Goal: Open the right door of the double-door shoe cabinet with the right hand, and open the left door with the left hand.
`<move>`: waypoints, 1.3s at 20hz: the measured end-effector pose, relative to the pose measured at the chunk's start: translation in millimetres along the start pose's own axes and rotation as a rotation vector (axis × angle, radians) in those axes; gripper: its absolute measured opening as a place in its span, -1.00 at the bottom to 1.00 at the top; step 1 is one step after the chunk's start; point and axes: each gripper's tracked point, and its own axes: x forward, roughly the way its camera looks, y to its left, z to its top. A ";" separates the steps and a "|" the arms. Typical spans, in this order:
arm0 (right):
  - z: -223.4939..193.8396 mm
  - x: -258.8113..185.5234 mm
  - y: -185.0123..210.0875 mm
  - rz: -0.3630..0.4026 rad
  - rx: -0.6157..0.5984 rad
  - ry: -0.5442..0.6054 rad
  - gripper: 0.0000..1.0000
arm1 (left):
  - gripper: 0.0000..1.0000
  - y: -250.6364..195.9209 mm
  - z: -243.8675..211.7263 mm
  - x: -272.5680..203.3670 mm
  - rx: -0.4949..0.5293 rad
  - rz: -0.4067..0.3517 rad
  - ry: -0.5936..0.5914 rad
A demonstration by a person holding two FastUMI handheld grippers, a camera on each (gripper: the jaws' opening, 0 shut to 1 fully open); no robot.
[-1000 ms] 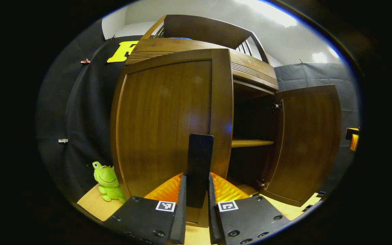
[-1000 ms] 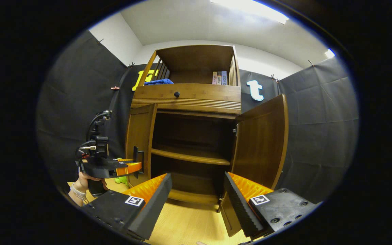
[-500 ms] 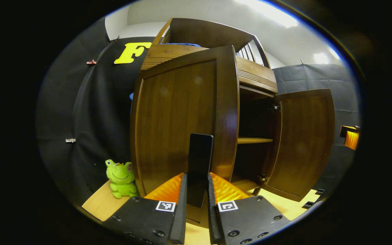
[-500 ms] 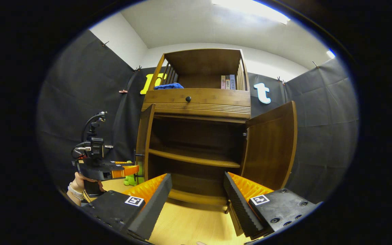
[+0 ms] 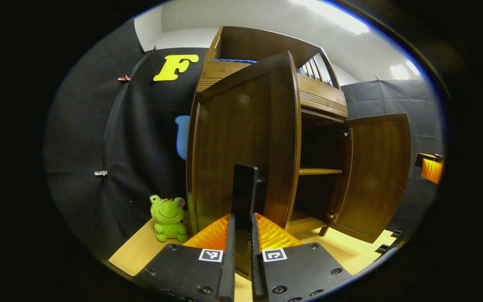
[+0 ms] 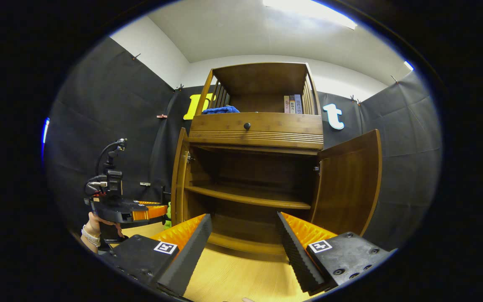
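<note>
The left door (image 5: 241, 142) of the shoe cabinet (image 6: 258, 126) stands well open, so the pull should follow the hinge's arc and ease off near the stop. The left claw (image 5: 241, 251) is pinched narrow on the door's dark handle (image 5: 243, 197). The right claw (image 6: 243, 247) gapes wide and empty before the shelves, the right door (image 6: 348, 184) swung open at far right.
</note>
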 end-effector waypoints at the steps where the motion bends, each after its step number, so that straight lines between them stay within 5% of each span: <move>1: 0.5 0.6 3.6 0.007 -0.002 -0.001 0.90 | -0.61 4.0 0.2 -2.4 0.001 0.008 -0.001; 23: -3.6 22.3 54.1 0.098 -0.007 0.008 0.95 | -0.86 103.6 13.4 -51.7 0.086 0.295 -0.035; 26: -4.2 22.6 51.3 0.089 0.001 0.008 0.95 | -0.89 82.2 25.0 -65.7 0.051 0.238 -0.047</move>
